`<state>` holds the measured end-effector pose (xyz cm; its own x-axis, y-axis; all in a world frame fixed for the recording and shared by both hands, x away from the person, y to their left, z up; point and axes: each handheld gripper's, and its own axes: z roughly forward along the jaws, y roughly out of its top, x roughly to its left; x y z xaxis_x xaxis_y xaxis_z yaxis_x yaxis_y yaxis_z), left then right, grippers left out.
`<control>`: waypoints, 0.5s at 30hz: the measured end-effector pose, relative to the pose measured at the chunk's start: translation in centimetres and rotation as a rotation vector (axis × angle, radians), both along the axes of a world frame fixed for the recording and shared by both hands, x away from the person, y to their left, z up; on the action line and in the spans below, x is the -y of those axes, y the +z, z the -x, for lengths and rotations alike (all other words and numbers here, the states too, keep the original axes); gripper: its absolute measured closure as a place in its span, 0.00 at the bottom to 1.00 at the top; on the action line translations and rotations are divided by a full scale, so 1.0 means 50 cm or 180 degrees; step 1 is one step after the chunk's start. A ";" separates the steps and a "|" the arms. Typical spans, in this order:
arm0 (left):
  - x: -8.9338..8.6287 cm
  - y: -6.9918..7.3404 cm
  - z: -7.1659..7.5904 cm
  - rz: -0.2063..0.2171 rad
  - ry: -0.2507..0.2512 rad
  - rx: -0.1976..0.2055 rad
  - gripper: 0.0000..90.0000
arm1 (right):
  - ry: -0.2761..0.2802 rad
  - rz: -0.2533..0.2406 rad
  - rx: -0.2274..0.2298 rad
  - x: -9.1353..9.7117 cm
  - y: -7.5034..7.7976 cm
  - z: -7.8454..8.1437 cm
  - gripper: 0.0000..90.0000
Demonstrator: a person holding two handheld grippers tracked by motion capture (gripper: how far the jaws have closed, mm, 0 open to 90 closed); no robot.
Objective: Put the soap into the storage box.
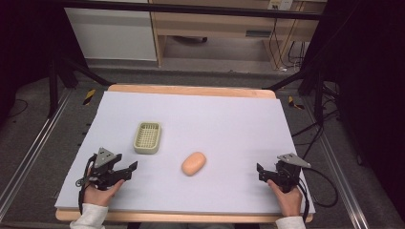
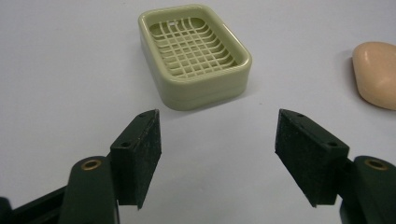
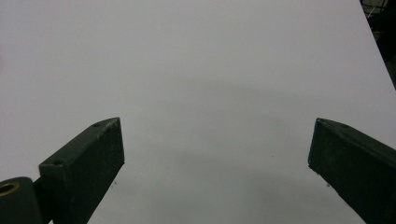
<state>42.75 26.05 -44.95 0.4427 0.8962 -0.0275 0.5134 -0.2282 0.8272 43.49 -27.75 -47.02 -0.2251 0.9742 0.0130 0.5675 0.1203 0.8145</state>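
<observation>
Two things are seen on the pale sheet covering the bench (image 1: 229, 109): a cream soap dish (image 1: 147, 137) with a lattice floor, and a peach-coloured bar of soap (image 1: 193, 163). The dish is set left of centre, and the soap lies just to its right and nearer the person, apart from it. The left gripper (image 1: 128, 171) is held near the front left corner, released, its jaws spread wide with nothing between them; in the left gripper view the dish (image 2: 194, 56) is found straight ahead beyond the jaws, near but not touched, and the soap (image 2: 376, 72) off to the right. The right gripper (image 1: 261, 172) is held near the front right corner, likewise released and empty, with the soap well apart to its left.
</observation>
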 end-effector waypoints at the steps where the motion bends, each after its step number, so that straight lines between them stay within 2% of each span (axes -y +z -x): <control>1: 0.002 0.000 0.001 0.0012 -0.0007 0.0000 0.34 | -0.0005 -0.0007 -0.0003 -0.001 0.000 0.000 0.04; 2: 0.005 0.001 0.001 0.0041 -0.0007 0.0004 0.34 | -0.0001 -0.0002 -0.0002 -0.002 0.000 0.000 0.04; 15: 0.030 0.005 -0.001 -0.0020 -0.0127 -0.0035 0.33 | 0.0042 -0.0001 -0.0030 -0.009 -0.001 -0.001 0.04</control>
